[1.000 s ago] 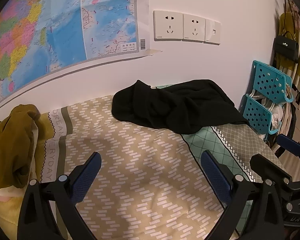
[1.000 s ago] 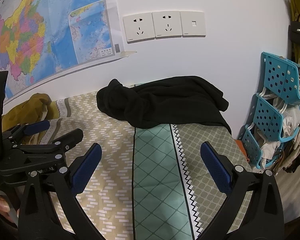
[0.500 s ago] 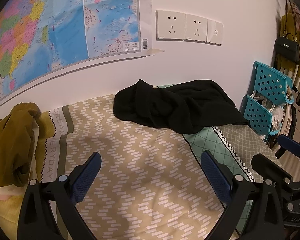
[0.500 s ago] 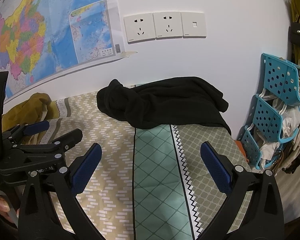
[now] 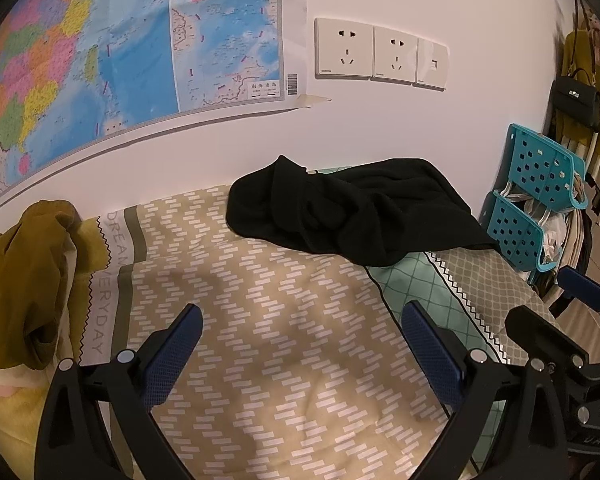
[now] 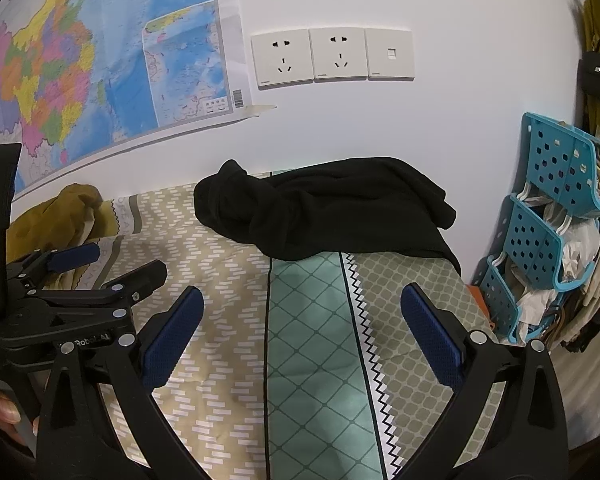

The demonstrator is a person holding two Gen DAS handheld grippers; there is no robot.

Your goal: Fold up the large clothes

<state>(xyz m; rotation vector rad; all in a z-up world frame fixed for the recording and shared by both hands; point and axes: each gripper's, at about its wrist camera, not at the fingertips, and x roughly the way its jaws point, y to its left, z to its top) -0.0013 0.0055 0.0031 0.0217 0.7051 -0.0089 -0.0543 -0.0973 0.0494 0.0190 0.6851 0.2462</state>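
A crumpled black fabric garment (image 5: 352, 210) lies in a heap at the far edge of the bed, against the white wall, straddling the tan brick-patterned quilt panel (image 5: 268, 332) and the green diamond-patterned strip (image 6: 312, 320). The left tool (image 5: 300, 354) and the right tool (image 6: 302, 330) both hover over bare bedding on the near side of it, jaws spread wide and holding nothing, well apart from the cloth. The step in hand looks like the first reach, and nothing is folded yet. To do it well, I would send each tool to a separate outer edge of the heap rather than into the bunched middle: the left towards the raised lump at the left end, the right towards the flatter part draping off the right side of the bed near the blue perforated plastic rack (image 6: 556, 216). Pinch one layer only, low and close to a hem if one can be found, then draw the garment towards the open quilt to spread it flat. The mustard-yellow cloth pile (image 5: 24, 276) at the left should stay out of it.
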